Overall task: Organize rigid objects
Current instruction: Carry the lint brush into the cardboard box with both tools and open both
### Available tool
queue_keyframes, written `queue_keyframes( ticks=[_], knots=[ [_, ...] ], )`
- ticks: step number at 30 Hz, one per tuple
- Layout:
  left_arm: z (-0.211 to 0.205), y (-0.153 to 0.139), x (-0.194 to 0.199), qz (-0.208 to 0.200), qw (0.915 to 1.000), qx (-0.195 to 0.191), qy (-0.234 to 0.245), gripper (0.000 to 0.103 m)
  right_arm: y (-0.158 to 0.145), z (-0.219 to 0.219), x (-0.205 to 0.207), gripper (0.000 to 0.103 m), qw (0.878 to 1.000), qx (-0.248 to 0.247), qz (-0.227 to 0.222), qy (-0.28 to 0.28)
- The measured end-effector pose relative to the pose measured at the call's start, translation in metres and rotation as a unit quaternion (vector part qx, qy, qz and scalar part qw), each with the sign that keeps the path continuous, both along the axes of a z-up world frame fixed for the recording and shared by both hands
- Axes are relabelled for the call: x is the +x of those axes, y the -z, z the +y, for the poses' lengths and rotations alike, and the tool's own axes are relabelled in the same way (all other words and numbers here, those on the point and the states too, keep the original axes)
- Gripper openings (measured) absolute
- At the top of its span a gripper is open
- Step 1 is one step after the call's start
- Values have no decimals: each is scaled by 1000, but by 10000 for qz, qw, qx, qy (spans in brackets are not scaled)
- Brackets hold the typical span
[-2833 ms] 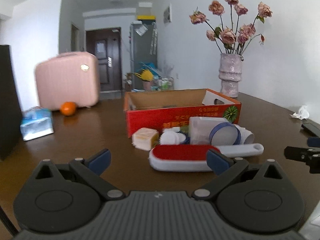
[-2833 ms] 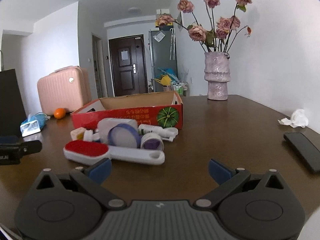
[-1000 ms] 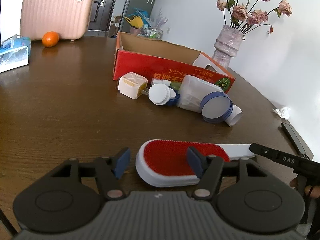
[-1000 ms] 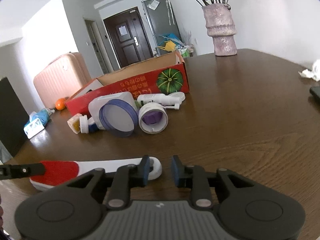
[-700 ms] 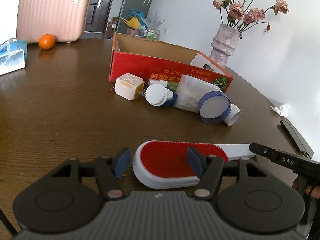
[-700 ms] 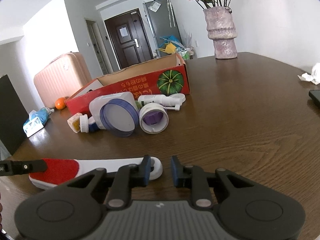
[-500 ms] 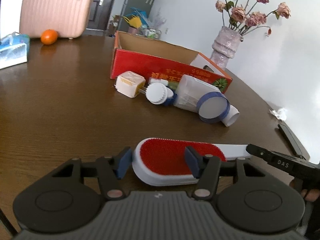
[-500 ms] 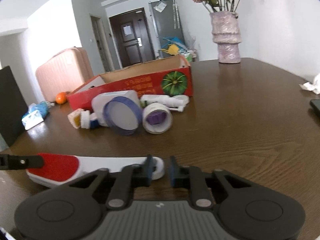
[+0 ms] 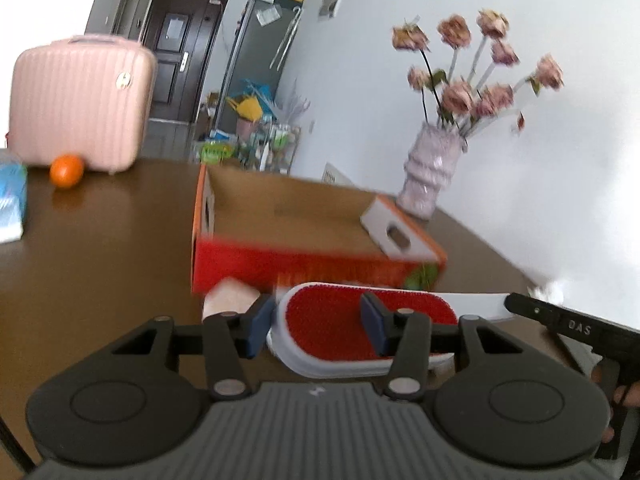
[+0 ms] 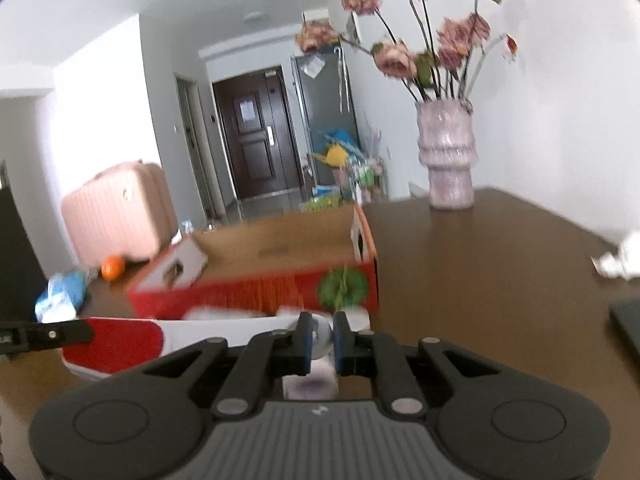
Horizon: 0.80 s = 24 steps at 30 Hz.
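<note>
A lint brush with a red pad and a white handle hangs level above the brown table, just in front of the red cardboard box. My left gripper holds the head. Its jaws are still closing, one pad against the rounded end and the other lying across the red face. My right gripper is shut on the round tip of the handle. A finger of the right gripper shows at the far right of the left wrist view. The box looks empty inside.
A cream cube and a white jar lie on the table below the brush. A vase stands behind the box. At the left are a pink suitcase, an orange and a tissue pack. At the right are a crumpled tissue and a dark flat device.
Both grippers have risen, and the brush has left the table with them. The right jaws closed fully on the handle tip. The left jaws narrowed around the head.
</note>
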<state>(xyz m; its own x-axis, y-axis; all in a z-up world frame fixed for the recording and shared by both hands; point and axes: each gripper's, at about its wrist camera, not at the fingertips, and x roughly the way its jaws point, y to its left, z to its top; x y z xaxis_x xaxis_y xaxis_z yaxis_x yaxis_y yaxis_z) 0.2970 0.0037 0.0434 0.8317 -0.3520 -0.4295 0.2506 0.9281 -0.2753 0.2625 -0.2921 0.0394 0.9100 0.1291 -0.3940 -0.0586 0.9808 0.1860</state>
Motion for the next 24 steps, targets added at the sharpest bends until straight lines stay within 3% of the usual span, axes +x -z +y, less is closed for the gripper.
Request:
queue_keyframes(
  ticks=[4,10,16,18,20,24],
  knots=[
    [-2,-20,63,-187,9997,165,-39,48,-16,3,60,11,9998,-105,-132,50],
    [1,-23,177,52,9995,108,-286,47,-23,-1,190,10,9996,102,246,9],
    [13,-7,270,696,9958,-2,-591,47,-12,13,299,10,9968,-255,724,-233],
    [11,-2,288,828,9948,29,-591,47,-6,25,328,9,9930,-749,891,-202],
    [4,4,306,916,9935,266,-619,47,2,38,350,7,9870,-1218,1025,-202],
    [-20,15,316,693,9902,994,-696,52,18,54,379,9,9783,-1429,1466,-333]
  ],
)
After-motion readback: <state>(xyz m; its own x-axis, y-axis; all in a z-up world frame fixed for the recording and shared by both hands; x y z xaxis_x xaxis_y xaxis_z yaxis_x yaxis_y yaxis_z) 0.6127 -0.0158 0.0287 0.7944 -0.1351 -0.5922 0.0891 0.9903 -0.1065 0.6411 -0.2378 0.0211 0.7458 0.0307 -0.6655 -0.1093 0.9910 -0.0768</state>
